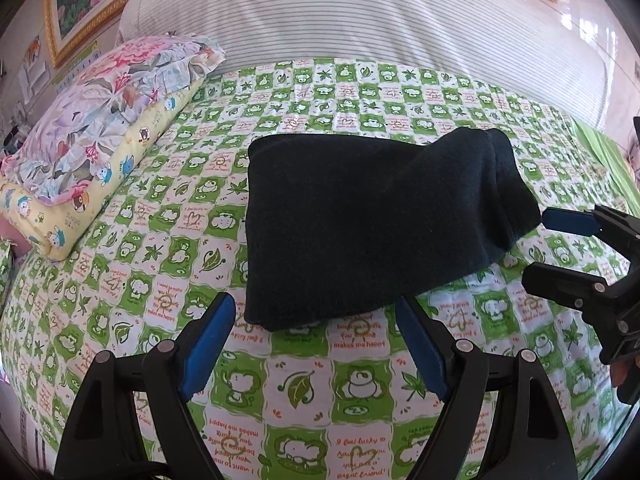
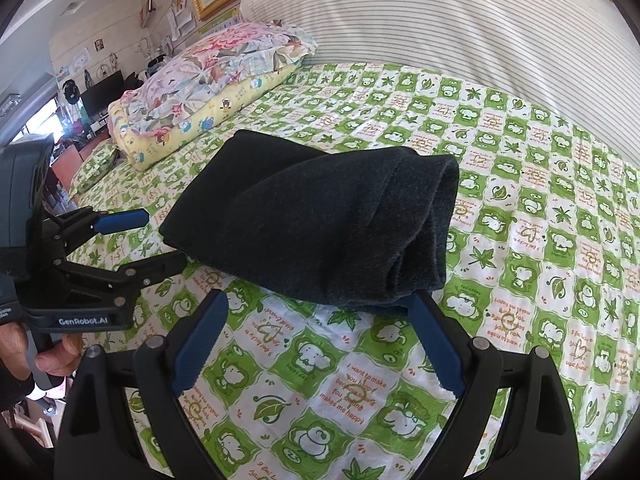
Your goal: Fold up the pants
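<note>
Your left gripper and right gripper both hold jaws apart, gripping nothing. The folded black pants lie on the green-checked sheet, at 12 o'clock from your left gripper.

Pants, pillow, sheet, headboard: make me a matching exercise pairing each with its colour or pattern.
Things:
1. pants
2. top pillow
3. bed sheet
4. headboard

Looks:
A. pale with thin stripes
B. green and white cartoon checks
C. plain dark, folded into a bundle
D. pink and lilac flowers

Pairs: 1-C, 2-D, 3-B, 4-A
</note>
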The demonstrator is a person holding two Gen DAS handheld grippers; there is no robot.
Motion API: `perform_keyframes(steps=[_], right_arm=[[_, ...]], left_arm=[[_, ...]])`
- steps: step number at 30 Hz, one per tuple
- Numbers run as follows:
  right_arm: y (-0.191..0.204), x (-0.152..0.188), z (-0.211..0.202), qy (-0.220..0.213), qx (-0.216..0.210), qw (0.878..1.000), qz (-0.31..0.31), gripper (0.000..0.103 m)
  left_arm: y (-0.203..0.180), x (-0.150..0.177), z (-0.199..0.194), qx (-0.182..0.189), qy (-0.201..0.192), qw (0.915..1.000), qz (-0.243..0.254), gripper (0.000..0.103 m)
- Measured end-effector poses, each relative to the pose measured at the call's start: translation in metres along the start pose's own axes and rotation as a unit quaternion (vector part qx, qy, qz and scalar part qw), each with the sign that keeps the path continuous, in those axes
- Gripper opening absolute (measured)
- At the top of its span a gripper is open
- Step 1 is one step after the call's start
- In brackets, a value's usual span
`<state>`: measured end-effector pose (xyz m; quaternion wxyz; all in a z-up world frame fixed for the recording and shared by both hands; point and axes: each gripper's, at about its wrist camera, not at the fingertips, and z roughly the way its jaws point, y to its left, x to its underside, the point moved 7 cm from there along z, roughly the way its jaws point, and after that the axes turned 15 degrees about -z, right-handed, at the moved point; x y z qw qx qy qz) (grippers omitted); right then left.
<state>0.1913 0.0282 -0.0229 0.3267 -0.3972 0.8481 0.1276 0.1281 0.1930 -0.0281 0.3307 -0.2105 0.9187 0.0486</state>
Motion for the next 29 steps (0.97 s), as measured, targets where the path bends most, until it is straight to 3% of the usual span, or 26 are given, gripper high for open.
perform_keyframes(steps=[29], right_arm=[[-0.0101,0.0036,-0.0002,0.001,0.004,1.0,0.014,0.093]], left_arm=[[-0.0043,-0.0002,0.0051,0.005,0.014,0.9999,0.008,0.083]])
